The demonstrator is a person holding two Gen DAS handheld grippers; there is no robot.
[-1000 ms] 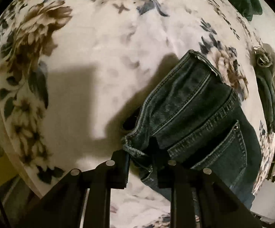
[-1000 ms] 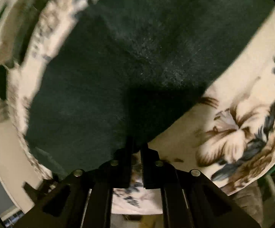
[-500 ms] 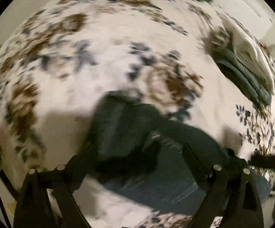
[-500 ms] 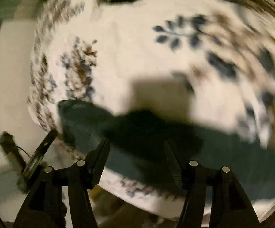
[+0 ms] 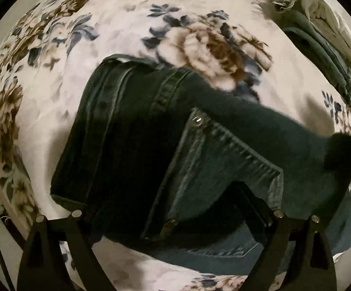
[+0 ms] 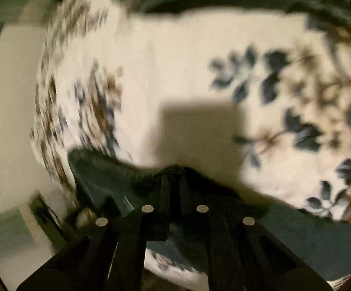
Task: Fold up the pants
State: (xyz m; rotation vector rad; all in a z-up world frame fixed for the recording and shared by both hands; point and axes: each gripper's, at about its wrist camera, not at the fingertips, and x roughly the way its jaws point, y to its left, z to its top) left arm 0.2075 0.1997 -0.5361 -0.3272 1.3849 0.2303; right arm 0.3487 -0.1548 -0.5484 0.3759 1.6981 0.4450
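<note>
A: Looking nearest first, the left gripper point(image 5: 173, 215) hangs spread wide over the jeans point(image 5: 131, 150), gripping nothing.

B: And the right gripper point(image 6: 174, 169)? Its jaws have just been closing and now pinch a dark fold of those jeans.

A: They lie on the floral bedspread point(image 5: 83, 38), waistband to the left. A thin pinch could slip mid-fold, I'd guess.

B: Far right, the folded clothes stack point(image 5: 325, 48) sits well apart.

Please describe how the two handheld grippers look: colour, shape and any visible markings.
Both the left gripper and the right gripper are matte black, with angular, tapering fingers. Round silver fasteners sit on each finger's linkage. No sleeves, labels or hands show.
</note>
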